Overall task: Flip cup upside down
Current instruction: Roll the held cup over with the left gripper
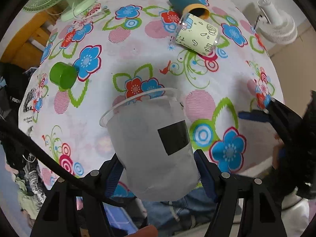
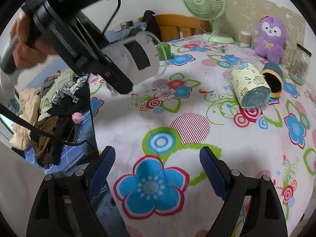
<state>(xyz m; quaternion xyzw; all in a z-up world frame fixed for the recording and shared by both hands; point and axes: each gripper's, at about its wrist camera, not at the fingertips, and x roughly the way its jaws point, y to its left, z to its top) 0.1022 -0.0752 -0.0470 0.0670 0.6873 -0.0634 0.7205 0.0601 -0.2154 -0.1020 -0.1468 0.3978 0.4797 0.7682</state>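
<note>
A clear cup wrapped in white paper with a black square patch (image 1: 152, 148) is held in the air above the flowered tablecloth (image 1: 122, 45), its rim tilted away and down. My left gripper (image 1: 158, 169) is shut on its closed end. The right wrist view shows the same cup (image 2: 138, 59) lying roughly sideways in the left gripper, a hand (image 2: 25, 47) behind it. My right gripper (image 2: 157, 162) stands open low over the cloth's near edge with nothing between its fingers. Its tip (image 1: 254, 116) shows at the right of the left wrist view.
A cup with a pale yellow patterned sleeve (image 1: 197, 35) lies on its side, a teal and yellow cup (image 1: 187, 4) just behind it. A green cup (image 1: 63, 75) sits at the left. Fans (image 2: 209, 9), a purple plush (image 2: 270, 35) and a jar (image 2: 300, 65) line the far side.
</note>
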